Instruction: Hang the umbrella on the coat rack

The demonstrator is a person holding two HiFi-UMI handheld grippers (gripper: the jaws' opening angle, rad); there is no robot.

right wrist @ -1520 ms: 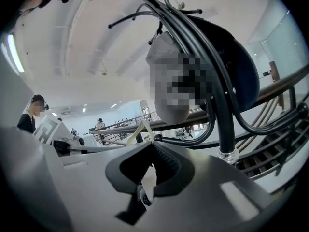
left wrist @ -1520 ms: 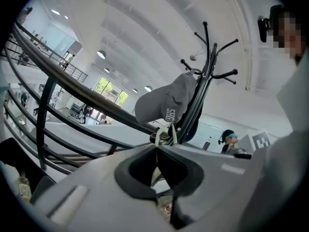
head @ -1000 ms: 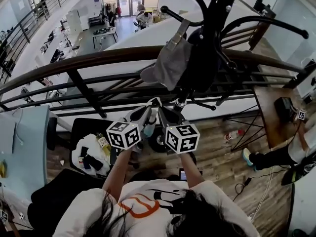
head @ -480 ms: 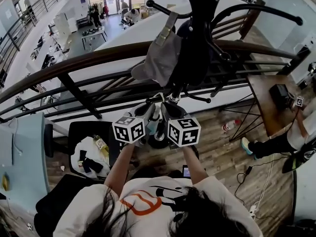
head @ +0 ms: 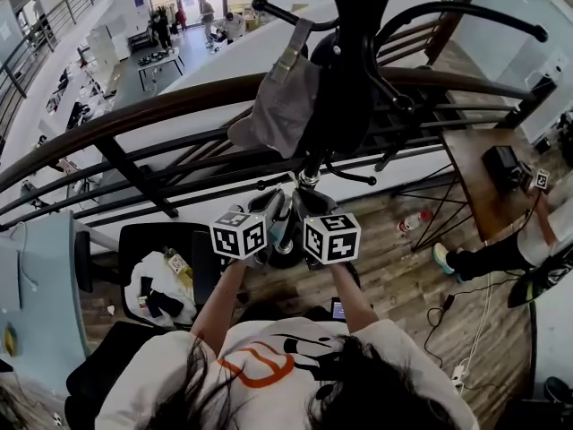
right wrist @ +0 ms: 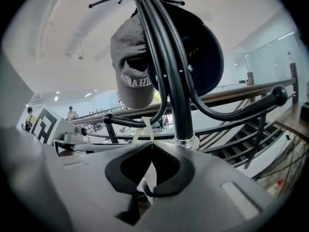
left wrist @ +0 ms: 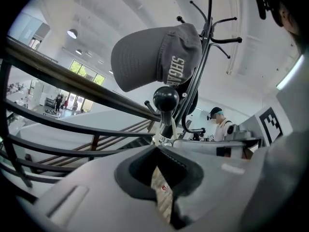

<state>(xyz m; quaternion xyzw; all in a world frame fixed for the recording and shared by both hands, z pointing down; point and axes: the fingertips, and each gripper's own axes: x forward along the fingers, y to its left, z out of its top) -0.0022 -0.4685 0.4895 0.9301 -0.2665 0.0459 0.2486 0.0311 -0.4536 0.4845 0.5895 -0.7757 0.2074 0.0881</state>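
Observation:
The black coat rack (head: 354, 61) stands against the railing with a grey cap (head: 282, 106) and a dark cap on its upper hooks. My two grippers are side by side just under its lower hooks. The left gripper (head: 271, 206) is shut on a cream patterned strap (left wrist: 161, 197), right below a ball-tipped hook (left wrist: 165, 99). The right gripper (head: 304, 204) is shut on the same kind of cream strap (right wrist: 145, 129), which forks upward to a low curved hook (right wrist: 126, 123) beside the rack pole (right wrist: 181, 105). The umbrella's body is hidden beneath the grippers.
A dark curved railing (head: 134, 119) runs behind the rack, with an open floor far below. An office chair with clutter (head: 166, 280) is at the lower left. Another person (head: 501, 253) sits on the wooden floor to the right, by a wooden desk (head: 488, 168).
Both grippers have edged up towards the rack's lower hooks and a little closer together. Their jaws stay shut.

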